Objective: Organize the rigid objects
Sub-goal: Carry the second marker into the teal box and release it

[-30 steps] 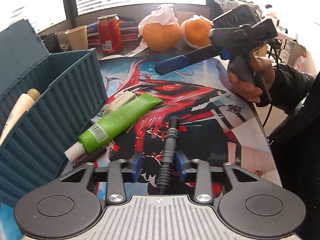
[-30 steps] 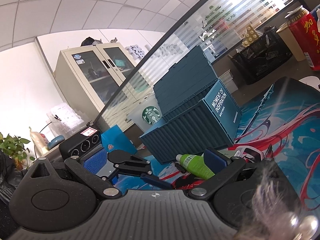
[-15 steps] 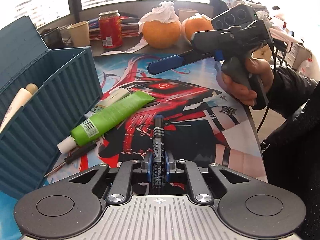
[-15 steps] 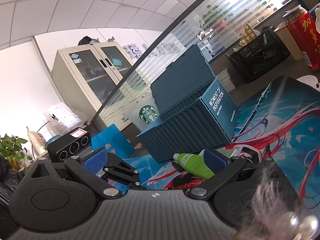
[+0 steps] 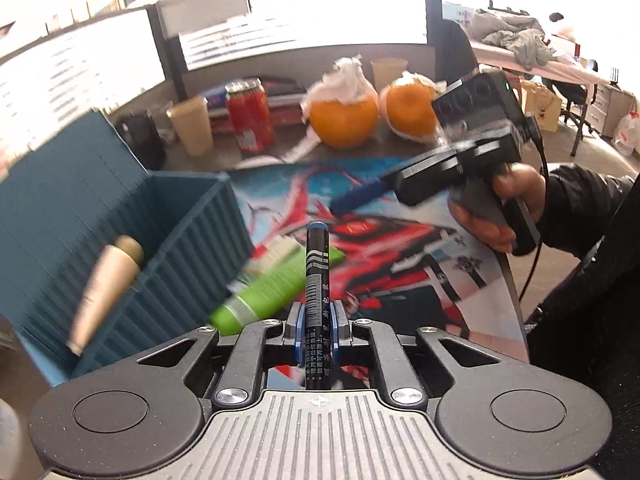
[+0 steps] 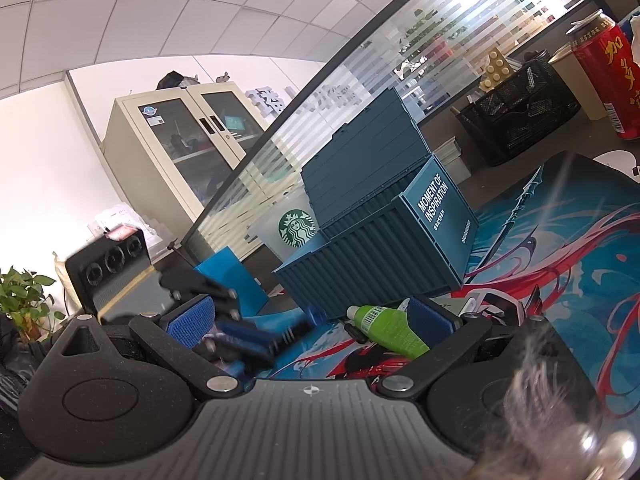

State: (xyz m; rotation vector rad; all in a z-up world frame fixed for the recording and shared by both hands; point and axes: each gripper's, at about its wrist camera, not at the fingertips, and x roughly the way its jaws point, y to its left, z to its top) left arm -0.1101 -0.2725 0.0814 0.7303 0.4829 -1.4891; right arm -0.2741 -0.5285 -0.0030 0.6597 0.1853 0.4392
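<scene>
Marker (image 5: 318, 280) sat pinched between the pressed-together fingers of the left gripper (image 5: 317, 330), lifted off the mat and pointing ahead. Left of the claw stood the blue bin (image 5: 172, 232), likely its destination; the next move called for swinging over its rim. The right gripper (image 6: 310, 322) hung spread and empty.

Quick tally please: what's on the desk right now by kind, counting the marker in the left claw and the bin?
Black marker, clamped in the left claw: 1
Green tube on the mat: 1
Beige tube in the bin: 1
Teal bin: 1
Red can: 1
Oranges: 2
Paper cups: 2
Total: 9
</scene>
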